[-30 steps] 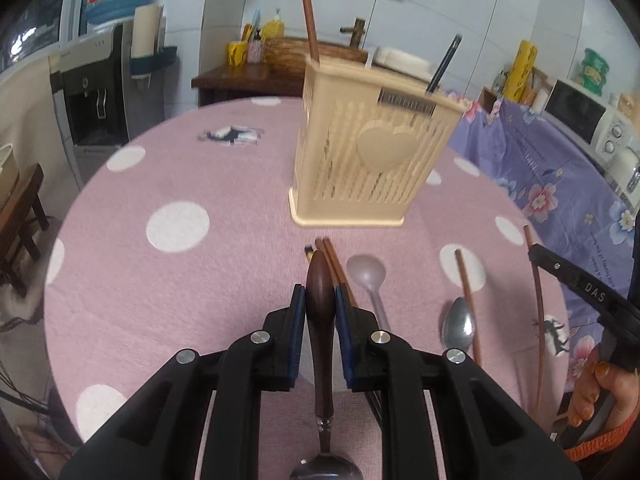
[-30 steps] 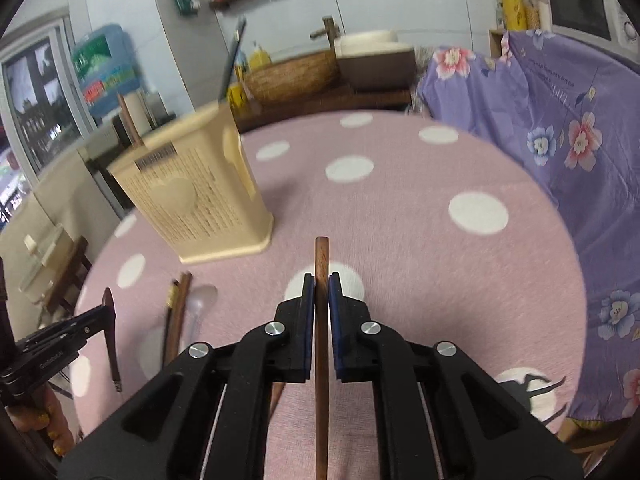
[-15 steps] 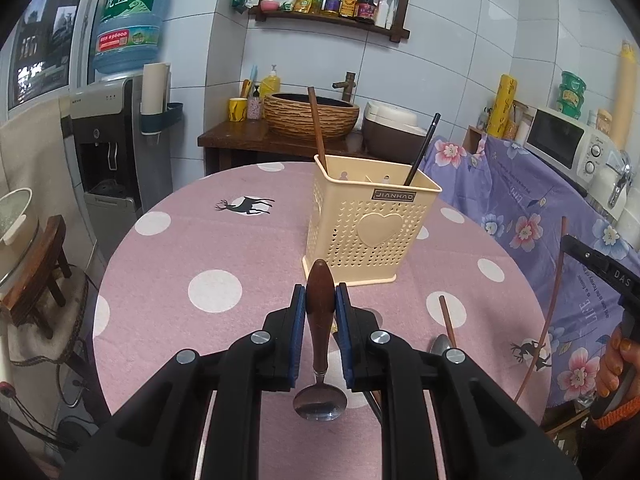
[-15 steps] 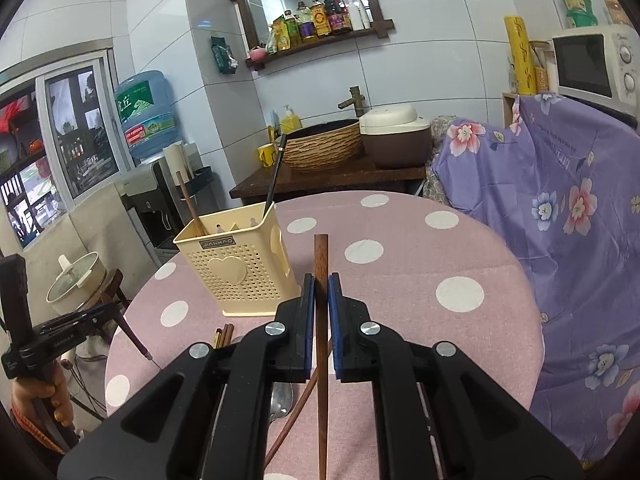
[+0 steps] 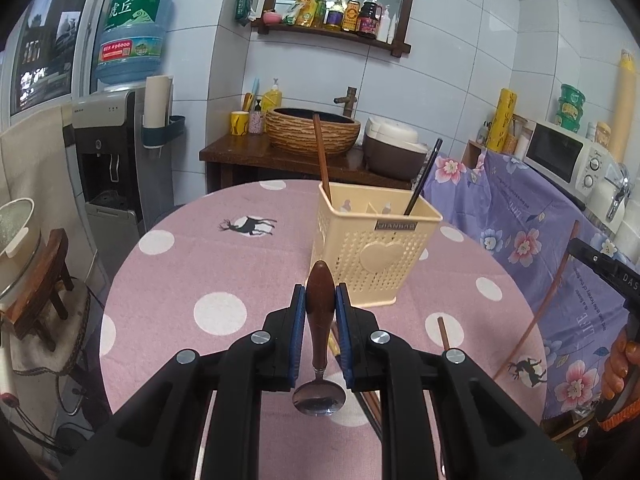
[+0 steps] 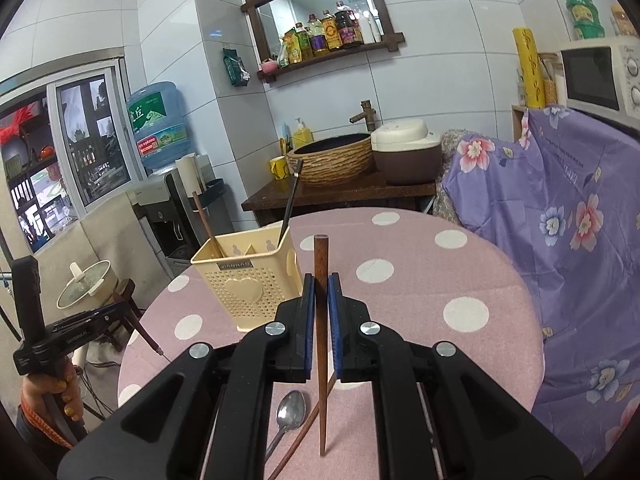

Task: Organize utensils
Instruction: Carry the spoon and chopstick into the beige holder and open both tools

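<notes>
My left gripper (image 5: 320, 300) is shut on the dark wooden handle of a spoon (image 5: 319, 320), whose metal bowl hangs down towards me above the pink dotted table (image 5: 200, 272). My right gripper (image 6: 321, 292) is shut on a brown wooden chopstick (image 6: 321, 280), held upright with its thin tip down. A cream perforated utensil holder (image 5: 372, 256) (image 6: 248, 276) stands on the table beyond both grippers; a brown chopstick (image 5: 321, 156) and a black one (image 5: 422, 178) lean in it. A metal spoon (image 6: 291, 414) and another brown chopstick (image 6: 304, 432) lie on the table under the right gripper.
More chopsticks (image 5: 443, 332) lie on the table by the left gripper. A purple flowered cloth (image 6: 560, 220) covers furniture on the right. Behind the table are a wooden counter with a woven basin (image 5: 312, 130) and a rice cooker (image 6: 406, 150); a water dispenser (image 5: 112, 152) stands left.
Both grippers have risen off the table and tipped up, carrying the spoon and the chopstick clear of the cloth. The holder now sits lower and farther in both views.
</notes>
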`<state>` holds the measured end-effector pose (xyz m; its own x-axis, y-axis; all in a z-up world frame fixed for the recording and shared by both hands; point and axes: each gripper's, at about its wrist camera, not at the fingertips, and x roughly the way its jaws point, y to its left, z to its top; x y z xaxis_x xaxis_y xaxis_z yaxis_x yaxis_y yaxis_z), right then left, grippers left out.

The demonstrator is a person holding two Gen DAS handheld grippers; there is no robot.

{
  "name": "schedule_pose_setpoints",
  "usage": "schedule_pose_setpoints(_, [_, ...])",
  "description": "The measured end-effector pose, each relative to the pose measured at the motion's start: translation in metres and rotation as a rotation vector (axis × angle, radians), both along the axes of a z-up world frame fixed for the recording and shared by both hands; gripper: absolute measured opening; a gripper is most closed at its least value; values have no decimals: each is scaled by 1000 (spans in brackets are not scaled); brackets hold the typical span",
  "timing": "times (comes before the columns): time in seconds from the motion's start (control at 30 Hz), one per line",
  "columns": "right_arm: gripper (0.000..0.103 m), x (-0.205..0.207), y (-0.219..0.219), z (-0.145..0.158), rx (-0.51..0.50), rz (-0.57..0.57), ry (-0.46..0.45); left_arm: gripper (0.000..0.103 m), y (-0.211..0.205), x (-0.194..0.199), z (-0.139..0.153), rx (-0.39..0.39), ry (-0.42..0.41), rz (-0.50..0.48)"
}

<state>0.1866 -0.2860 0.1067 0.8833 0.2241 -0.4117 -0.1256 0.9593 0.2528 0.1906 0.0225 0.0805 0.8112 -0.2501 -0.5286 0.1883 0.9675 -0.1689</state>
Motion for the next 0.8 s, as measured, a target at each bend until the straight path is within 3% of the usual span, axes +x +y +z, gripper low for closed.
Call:
schedule_pose_setpoints(0.23, [8,27,9,51,-16,25,-69,16,2,25,56,-28,-77,-4])
schedule_pose_setpoints(0.4, [8,58,22,118,-3,39,-149,16,-4,57,115,-64,-127,-11])
schedule_pose_setpoints(0.53, [8,80,38,162,-13,6,-227,16,-15,83,143,-85,-163,18])
schedule_pose_setpoints(0.67, [8,103,56,171,-11,-4,-245,16,-30,105,138,-87,-161,35])
schedule_pose_setpoints(0.8, [8,120,75,143,-19,1,-207,16,-46,121,108,-42,-129,48])
